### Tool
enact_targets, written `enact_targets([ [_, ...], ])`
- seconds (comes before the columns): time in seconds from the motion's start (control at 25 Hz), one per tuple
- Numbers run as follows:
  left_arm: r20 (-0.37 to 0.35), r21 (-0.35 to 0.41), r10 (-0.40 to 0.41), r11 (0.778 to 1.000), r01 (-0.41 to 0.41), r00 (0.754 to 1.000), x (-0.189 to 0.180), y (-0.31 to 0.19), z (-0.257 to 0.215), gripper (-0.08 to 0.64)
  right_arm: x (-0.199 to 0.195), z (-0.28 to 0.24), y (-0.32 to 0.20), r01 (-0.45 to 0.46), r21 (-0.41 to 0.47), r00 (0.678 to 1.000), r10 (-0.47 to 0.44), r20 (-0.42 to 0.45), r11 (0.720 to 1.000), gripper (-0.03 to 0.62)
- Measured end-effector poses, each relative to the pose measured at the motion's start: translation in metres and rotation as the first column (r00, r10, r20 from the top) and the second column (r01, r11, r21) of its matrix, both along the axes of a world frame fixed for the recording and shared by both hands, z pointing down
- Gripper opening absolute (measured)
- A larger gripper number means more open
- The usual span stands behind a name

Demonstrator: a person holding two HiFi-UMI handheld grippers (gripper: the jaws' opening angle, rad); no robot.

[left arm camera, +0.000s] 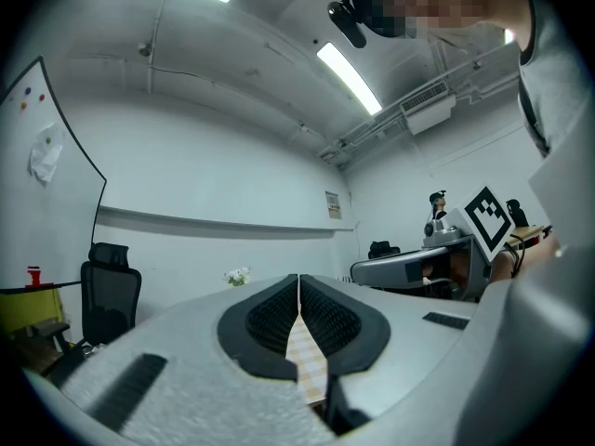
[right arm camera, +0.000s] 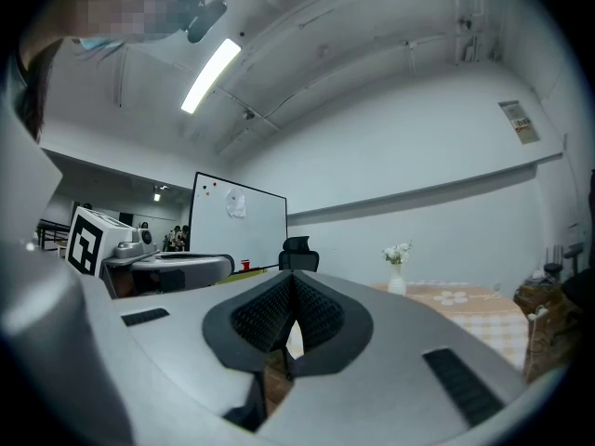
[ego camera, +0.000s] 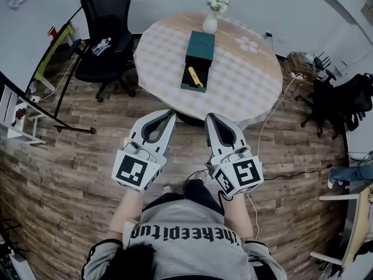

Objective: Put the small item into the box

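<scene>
tools shut and empty, left tool point(ego camera: 170, 114) and right tool point(ego camera: 210, 116) short of worktop point(ego camera: 256, 80); ahead, yellow item point(ego camera: 195, 76) seemingly inside open green box point(ego camera: 201, 84); worth checking before any grip.

I read the box point(ego camera: 200, 45) as dark teal, small item point(ego camera: 195, 77) yellow, possibly dark-tipped, too small to tell. table point(ego camera: 245, 80) cloth: beige-pink check, white flower print. vase point(ego camera: 210, 23) white, chair point(ego camera: 106, 22) black, floor point(ego camera: 76, 174) brown wood-plank.
</scene>
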State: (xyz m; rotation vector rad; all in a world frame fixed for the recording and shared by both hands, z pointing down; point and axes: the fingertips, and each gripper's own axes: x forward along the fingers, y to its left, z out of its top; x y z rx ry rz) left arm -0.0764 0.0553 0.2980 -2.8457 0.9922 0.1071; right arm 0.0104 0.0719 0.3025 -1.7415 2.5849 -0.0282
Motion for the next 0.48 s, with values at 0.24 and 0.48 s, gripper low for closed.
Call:
enact_targets([
  [0.24,-0.006,0.003,0.005,1.0,-0.005,1.0,-0.008,0.011,0.0,0.021,-0.005,0.002,0.014,-0.017,0.003,1.0,0.017,0.003,1.0,0.005],
  [0.48,-0.008,-0.001,0.008,1.0,-0.008,1.0,-0.019,0.019,0.001,0.021,-0.014,0.001,0.024,-0.024,0.011,1.0,0.024,-0.006,1.0,0.005],
])
